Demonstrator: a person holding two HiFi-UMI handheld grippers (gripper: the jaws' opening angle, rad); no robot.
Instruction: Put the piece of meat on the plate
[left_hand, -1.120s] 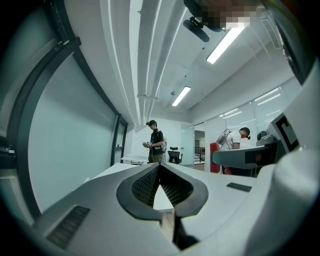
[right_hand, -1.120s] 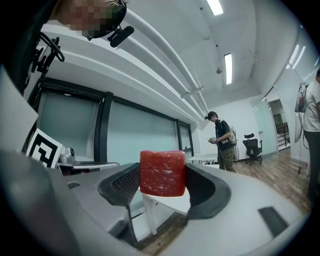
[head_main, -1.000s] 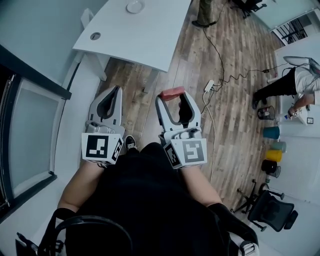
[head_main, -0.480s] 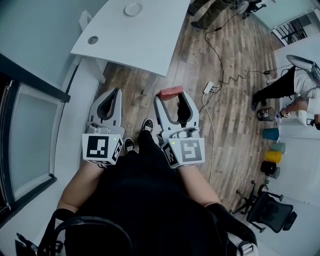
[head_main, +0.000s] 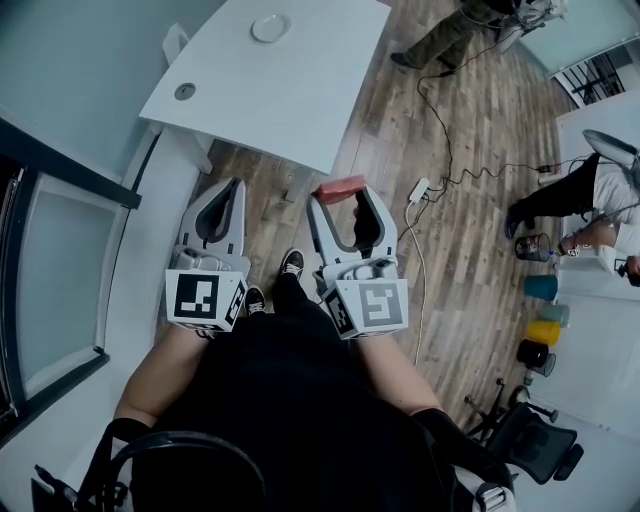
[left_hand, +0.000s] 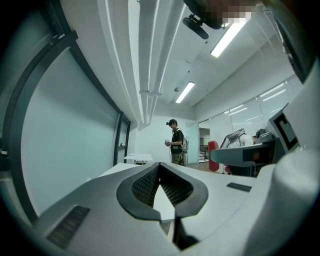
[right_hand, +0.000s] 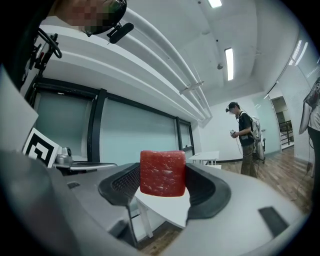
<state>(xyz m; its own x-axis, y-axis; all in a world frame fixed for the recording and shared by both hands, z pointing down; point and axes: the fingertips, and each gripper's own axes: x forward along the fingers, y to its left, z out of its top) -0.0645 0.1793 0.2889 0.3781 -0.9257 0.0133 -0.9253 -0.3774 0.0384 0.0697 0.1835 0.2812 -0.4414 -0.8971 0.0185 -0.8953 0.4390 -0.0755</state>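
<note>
My right hand-held gripper (head_main: 343, 196) clamps the piece of meat (right_hand: 162, 172) at its very tips, above the floor (head_main: 470, 230) and well short of the plate (head_main: 270, 27) on the table (head_main: 290, 90), so I reckon any slackened squeeze could drop it; my left hand-held gripper (head_main: 230, 187) is closed, empty.
</note>
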